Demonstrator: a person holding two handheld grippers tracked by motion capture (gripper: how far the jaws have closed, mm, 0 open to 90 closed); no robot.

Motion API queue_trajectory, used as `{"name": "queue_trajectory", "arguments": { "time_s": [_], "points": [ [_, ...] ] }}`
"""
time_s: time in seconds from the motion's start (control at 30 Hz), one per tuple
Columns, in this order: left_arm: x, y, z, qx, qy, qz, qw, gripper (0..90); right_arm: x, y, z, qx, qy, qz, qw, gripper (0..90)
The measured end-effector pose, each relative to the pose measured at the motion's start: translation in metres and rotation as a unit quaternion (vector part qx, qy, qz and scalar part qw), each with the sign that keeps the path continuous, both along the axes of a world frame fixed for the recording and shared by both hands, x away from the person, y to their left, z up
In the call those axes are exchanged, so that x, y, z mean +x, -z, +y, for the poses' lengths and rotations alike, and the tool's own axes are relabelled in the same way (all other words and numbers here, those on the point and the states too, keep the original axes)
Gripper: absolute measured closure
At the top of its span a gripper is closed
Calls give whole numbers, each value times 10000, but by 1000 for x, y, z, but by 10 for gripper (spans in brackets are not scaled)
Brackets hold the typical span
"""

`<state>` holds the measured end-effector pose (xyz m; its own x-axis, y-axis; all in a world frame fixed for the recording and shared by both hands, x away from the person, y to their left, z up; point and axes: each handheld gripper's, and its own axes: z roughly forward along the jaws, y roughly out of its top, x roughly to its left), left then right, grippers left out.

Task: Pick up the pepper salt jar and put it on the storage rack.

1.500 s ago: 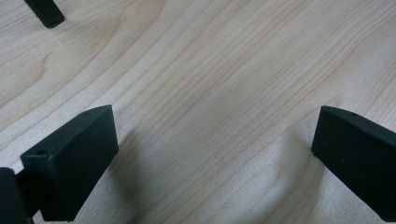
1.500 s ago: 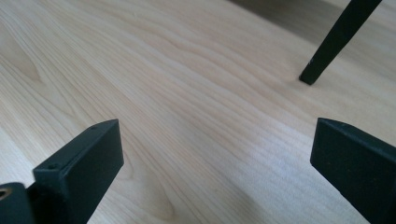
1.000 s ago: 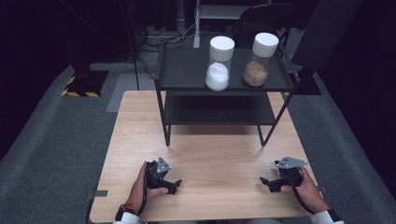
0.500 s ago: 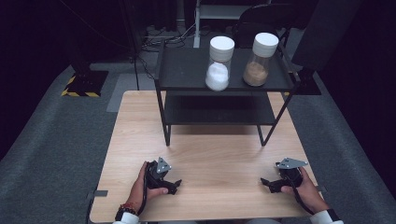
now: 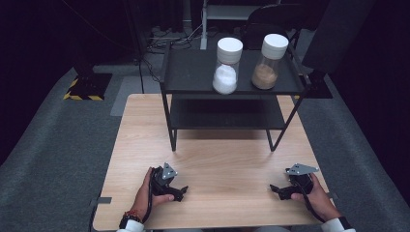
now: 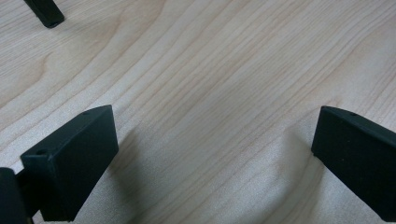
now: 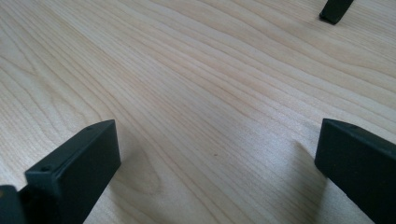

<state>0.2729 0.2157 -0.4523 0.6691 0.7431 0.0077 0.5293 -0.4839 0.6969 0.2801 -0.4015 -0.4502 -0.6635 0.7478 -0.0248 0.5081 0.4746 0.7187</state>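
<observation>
we see the left claw [image 5: 181, 192] at seven o'clock on the table [image 5: 222, 159], jaws spread wide over bare wood, and the right claw [image 5: 276, 189] at five o'clock, also wide and holding nothing. at twelve o'clock a black shelf [image 5: 193, 72] stands on the table's far half, carrying a white jar [image 5: 226, 72] and just beside it a brown jar [image 5: 268, 67], both upright with white lids.
</observation>
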Motion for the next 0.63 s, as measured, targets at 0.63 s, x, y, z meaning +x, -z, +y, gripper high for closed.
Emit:
{"name": "queue_trajectory", "arguments": {
  "time_s": [0.63],
  "points": [
    [0,0,0,2,2,1,10000,1,1,0,-1,0,-28,-2,10000,0]
  ]
}}
